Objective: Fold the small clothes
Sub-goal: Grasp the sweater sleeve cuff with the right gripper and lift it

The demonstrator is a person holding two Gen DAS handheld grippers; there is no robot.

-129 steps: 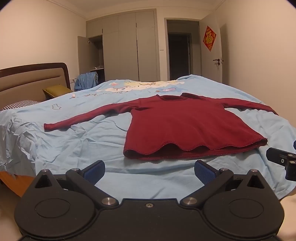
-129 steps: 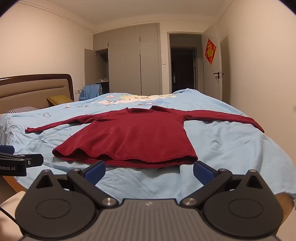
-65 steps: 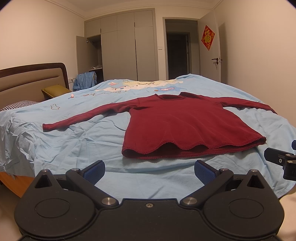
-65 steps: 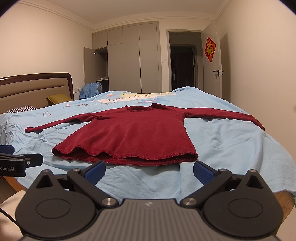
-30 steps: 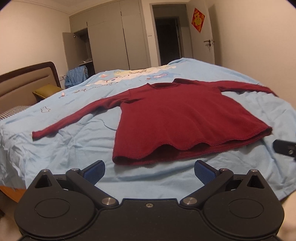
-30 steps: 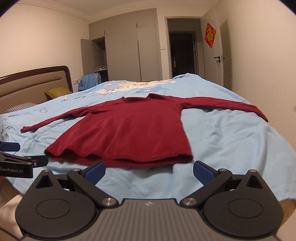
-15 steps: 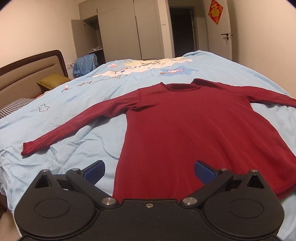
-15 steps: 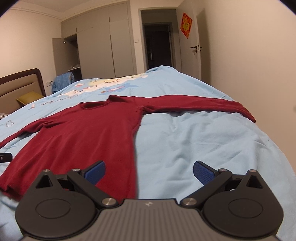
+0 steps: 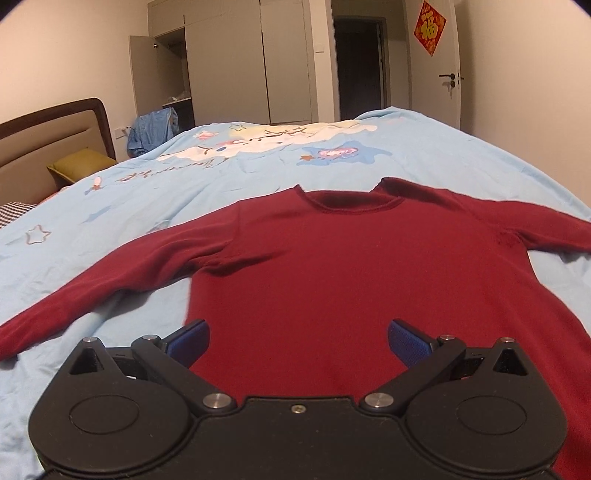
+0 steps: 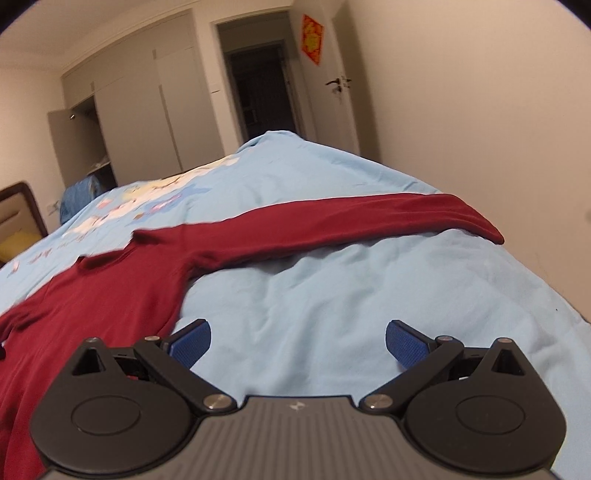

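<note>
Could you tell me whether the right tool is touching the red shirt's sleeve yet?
Apart. In the right wrist view, bare blue bedsheet separates the open right tool from the sleeve.

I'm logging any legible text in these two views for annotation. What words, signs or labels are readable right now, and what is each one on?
"福": gold character on the red diamond decoration on the door; in the right wrist view it is too blurred to read.
Cursive writing printed on the blue bedspread: too blurred and distorted to read.
No readable text on the red sweater, the left gripper or the right gripper.

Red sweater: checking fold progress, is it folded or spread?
Spread. The red sweater lies flat on the bed, both sleeves stretched outward.
</note>
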